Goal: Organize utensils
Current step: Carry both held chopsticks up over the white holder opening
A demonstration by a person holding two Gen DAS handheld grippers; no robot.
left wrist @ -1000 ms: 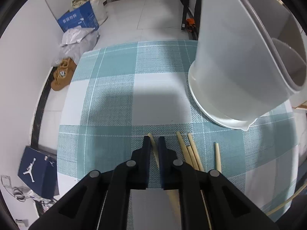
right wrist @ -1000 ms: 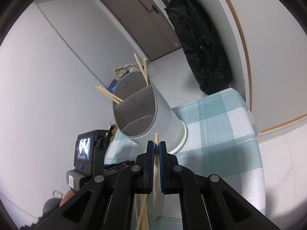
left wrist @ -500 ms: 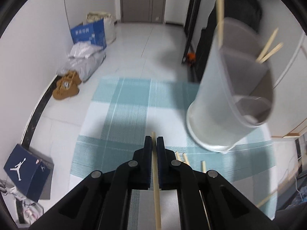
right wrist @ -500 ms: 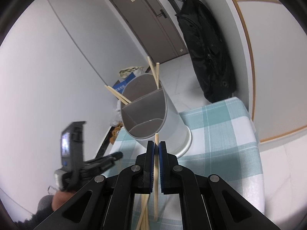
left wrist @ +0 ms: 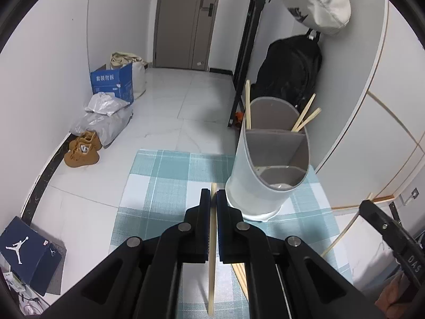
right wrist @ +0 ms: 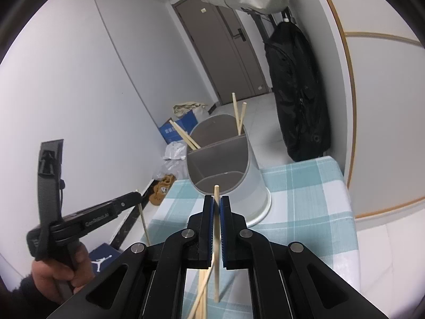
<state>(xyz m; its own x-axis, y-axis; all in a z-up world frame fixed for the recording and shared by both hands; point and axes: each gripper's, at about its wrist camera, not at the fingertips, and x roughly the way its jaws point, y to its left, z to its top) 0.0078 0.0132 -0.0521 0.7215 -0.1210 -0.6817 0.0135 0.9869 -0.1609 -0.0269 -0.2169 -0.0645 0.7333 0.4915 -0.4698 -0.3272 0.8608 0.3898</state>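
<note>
Taking the white utensil holder as the landmark, the far left of the left wrist view shows a dark blue shoebox on the floor, printed with a white jumping-figure logo. Further back, left of the holder, lie tan shoes, grey plastic bags and a blue carton with white characters too small to read.

The left gripper is clamped on one pale wooden chopstick, held above the checked teal-and-white tabletop, just left of the holder's base. In the right wrist view the gripper's side carries lettering that looks like "GenRobot.AI", and a hand grips its handle.

The holder is a tall cylinder, white outside and grey inside, with a slanted rim and inner dividers. It stands on the tabletop, and chopsticks lean in its rear compartments: one at the left wall, two crossed at the right.

Loose chopsticks lie on the tabletop in front of the holder.

The right gripper is clamped on another chopstick, its tip just before the holder's low front rim. Right of the holder hang a black bag and a white cap.
</note>
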